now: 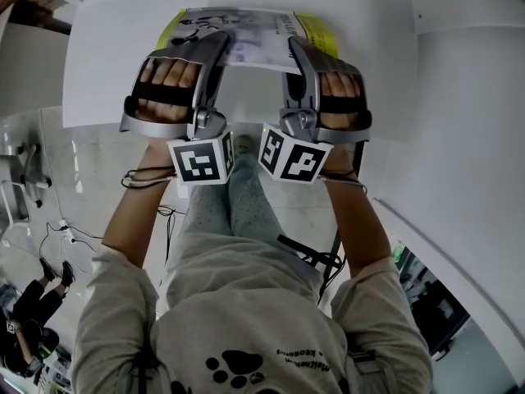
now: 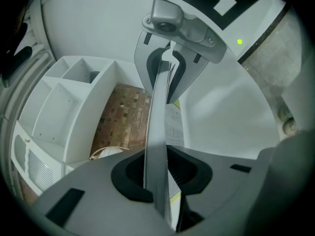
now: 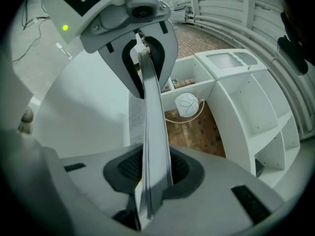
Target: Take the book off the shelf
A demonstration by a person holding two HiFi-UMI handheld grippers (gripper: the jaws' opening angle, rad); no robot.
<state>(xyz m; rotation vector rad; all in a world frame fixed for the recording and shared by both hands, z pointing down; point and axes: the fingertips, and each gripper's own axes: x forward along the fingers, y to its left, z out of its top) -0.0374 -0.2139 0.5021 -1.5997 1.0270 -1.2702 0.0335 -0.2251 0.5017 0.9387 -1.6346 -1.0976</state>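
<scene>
The thin paperback book with a white and yellow cover [image 1: 246,39] is held by both tools, with its cover roughly level over the flat white worktop [image 1: 115,56]. No view shows whether the book touches the worktop.

The left gripper [image 1: 217,46] has its jaws clenched on the book's left side. In the left gripper view the page block [image 2: 157,122] runs edge-on between the dark pads. The right gripper [image 1: 297,52] grasps the right side in the same way, and its own view shows the pages [image 3: 152,117] pinched between its jaws. Each gripper view shows the opposite gripper at the far end of the book.

The white shelf unit with open compartments [image 3: 256,112] stands well apart from the book, on a brown brick-pattern floor [image 3: 197,127]. Near the person, the floor is pale tile [image 1: 82,179] crossed by thin black cables [image 1: 156,212]. White curved wall panels [image 3: 231,18] close the far side of the room.
</scene>
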